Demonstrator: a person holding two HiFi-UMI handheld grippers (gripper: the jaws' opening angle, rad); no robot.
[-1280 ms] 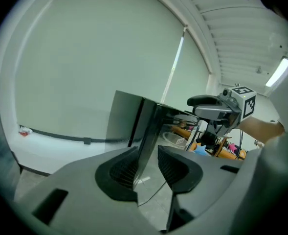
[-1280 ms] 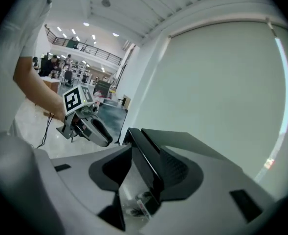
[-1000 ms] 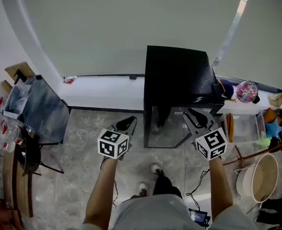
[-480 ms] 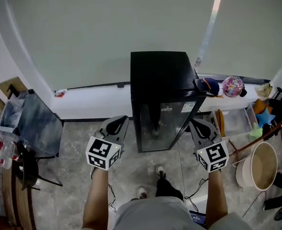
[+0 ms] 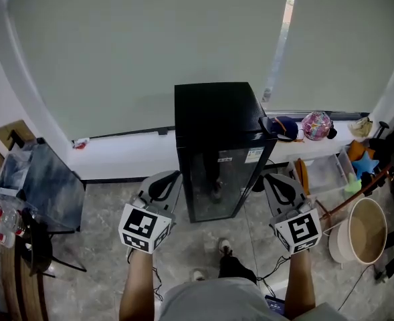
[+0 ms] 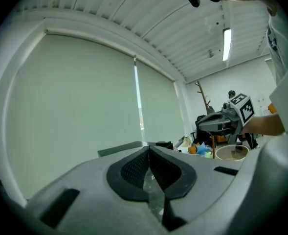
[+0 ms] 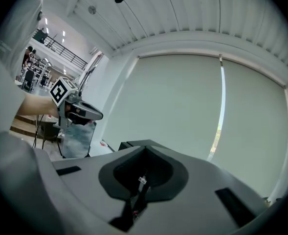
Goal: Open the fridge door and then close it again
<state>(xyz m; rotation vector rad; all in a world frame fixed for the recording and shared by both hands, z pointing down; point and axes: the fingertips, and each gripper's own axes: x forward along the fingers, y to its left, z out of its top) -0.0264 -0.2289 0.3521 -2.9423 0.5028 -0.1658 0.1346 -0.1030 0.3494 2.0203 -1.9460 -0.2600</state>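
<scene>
The black fridge (image 5: 213, 116) stands against the window wall with its glass door (image 5: 217, 179) closed. My left gripper (image 5: 170, 177) hovers in front of the fridge's left side, shut and empty. In front of its right side is my right gripper (image 5: 271, 179), also shut with nothing in it. Neither touches the fridge. In the left gripper view the left gripper (image 6: 148, 149) has its jaws pressed together, with the fridge top (image 6: 117, 150) behind them. The right gripper view shows the right gripper (image 7: 144, 149) closed over the fridge top (image 7: 134, 143).
A grey chair (image 5: 43, 172) stands at the left. A clear plastic box (image 5: 327, 172) and a beige bucket (image 5: 360, 233) sit at the right. A pink ball (image 5: 316, 124) lies on the window ledge. Cables trail on the floor near my feet (image 5: 225, 247).
Both grippers' jaws have closed, the right from clearly apart. Both hands have risen and drawn back from the fridge front. The fridge door stays closed.
</scene>
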